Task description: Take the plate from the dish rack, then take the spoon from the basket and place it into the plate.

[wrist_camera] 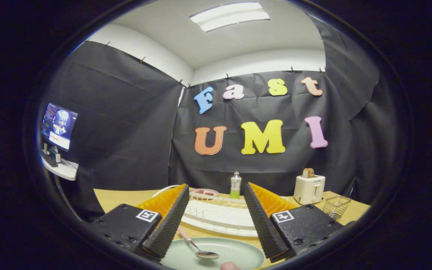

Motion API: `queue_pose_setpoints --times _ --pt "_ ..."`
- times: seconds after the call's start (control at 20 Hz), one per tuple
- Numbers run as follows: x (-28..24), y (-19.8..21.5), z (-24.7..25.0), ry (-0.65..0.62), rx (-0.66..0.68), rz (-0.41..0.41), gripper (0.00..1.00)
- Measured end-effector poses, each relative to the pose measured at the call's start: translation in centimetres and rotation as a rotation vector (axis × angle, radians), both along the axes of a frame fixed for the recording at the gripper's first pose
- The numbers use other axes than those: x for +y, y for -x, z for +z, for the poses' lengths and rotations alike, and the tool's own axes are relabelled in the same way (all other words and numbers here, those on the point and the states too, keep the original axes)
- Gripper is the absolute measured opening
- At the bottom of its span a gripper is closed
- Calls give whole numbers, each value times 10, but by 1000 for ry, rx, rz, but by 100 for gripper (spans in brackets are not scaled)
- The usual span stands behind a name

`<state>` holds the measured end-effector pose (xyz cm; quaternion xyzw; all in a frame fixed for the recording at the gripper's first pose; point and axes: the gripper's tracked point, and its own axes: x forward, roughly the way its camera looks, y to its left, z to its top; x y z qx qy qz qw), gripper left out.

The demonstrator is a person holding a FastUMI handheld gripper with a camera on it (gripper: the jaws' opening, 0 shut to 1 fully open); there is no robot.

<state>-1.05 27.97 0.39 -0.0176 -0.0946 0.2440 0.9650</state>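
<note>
Spoon [200,249] lying in plate [216,257] on table [114,198], bowl end toward centre, handle by left finger. Gripper [213,217] fingers spread wide, holding nothing. Dish rack [219,215] just beyond plate; basket [335,207] well apart, w/ toaster [309,188] near it.

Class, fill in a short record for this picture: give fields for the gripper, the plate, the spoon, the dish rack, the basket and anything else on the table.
gripper: open, fingers apart, holding nothing
plate: round pale green plate on the wooden table, below the fingers
spoon: metal spoon with pink handle, lying in the plate
dish rack: white rack, just beyond the plate
basket: small wire basket
other: white toaster, clear bottle
</note>
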Motion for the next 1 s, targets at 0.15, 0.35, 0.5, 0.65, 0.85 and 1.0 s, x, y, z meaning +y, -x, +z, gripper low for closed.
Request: queue_pose_setpoints --times 0.15,0.35,0.5,0.65,0.85,1.0 --pt "-13 -2 3 -21 6 -25 100" --pt "-28 -2 7 -52 14 -53 100" --pt "-40 -3 12 -69 17 -76 100" --pt "-57 -4 15 -77 11 -120 100" --pt "-76 -2 18 -94 20 -174 100" --pt "-91 -3 19 -99 18 -219 100"
